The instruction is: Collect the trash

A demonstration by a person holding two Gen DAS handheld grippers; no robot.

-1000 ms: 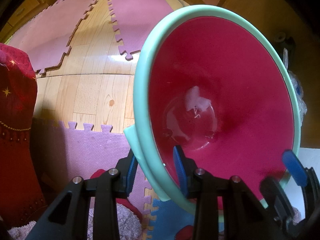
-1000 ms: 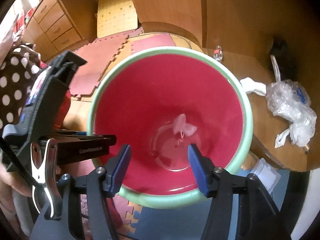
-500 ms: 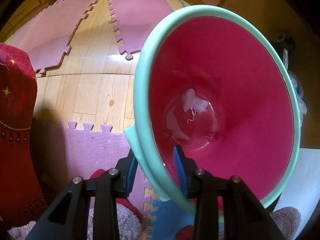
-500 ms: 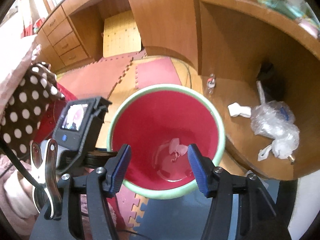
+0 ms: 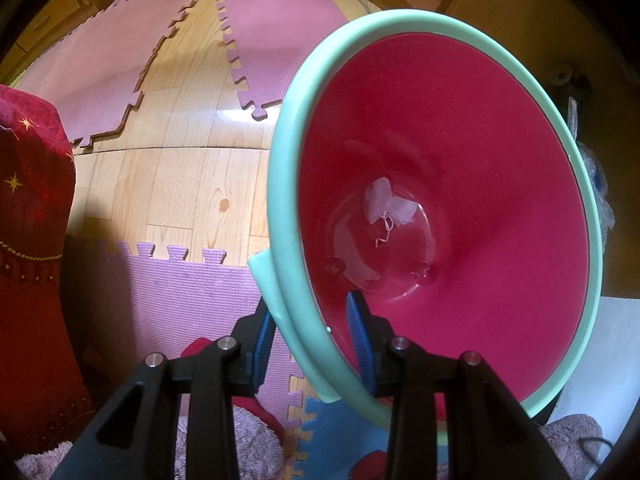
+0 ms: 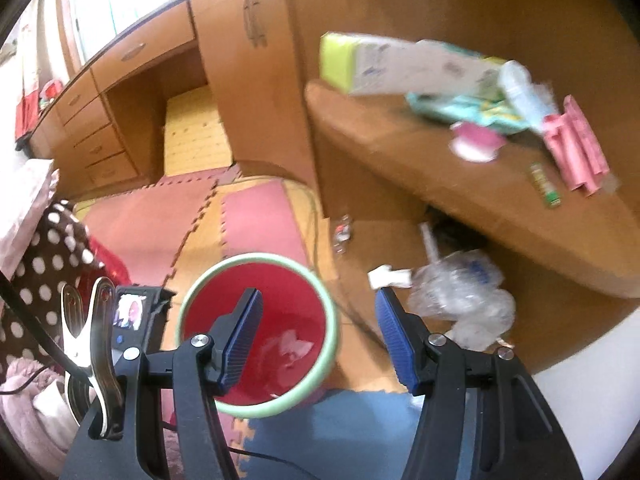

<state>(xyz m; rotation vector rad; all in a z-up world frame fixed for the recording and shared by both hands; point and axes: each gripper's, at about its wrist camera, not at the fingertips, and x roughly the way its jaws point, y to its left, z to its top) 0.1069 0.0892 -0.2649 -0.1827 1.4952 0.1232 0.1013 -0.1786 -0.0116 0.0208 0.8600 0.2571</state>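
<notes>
My left gripper (image 5: 312, 336) is shut on the mint-green rim of a red trash bin (image 5: 460, 152), one finger outside and one inside. A crumpled white wrapper with a string (image 5: 386, 206) lies at the bin's bottom. In the right wrist view the bin (image 6: 256, 320) sits low, with the wrapper (image 6: 294, 346) inside. My right gripper (image 6: 318, 340) is open and empty, raised well above the bin. A crumpled clear plastic bag (image 6: 464, 296) and a white tissue (image 6: 388, 276) lie on the low wooden shelf to the right.
A wooden desk top (image 6: 460, 184) carries a tissue box (image 6: 400, 64), a pink packet (image 6: 580, 152) and other small items. Drawers (image 6: 100, 132) stand at the back left. Foam puzzle mats (image 5: 276, 28) cover the wood floor. A red cloth (image 5: 32, 240) hangs at left.
My right gripper has risen and pulled back from the bin, so the desk top has come into view. The left gripper still holds the bin's rim, unmoved.
</notes>
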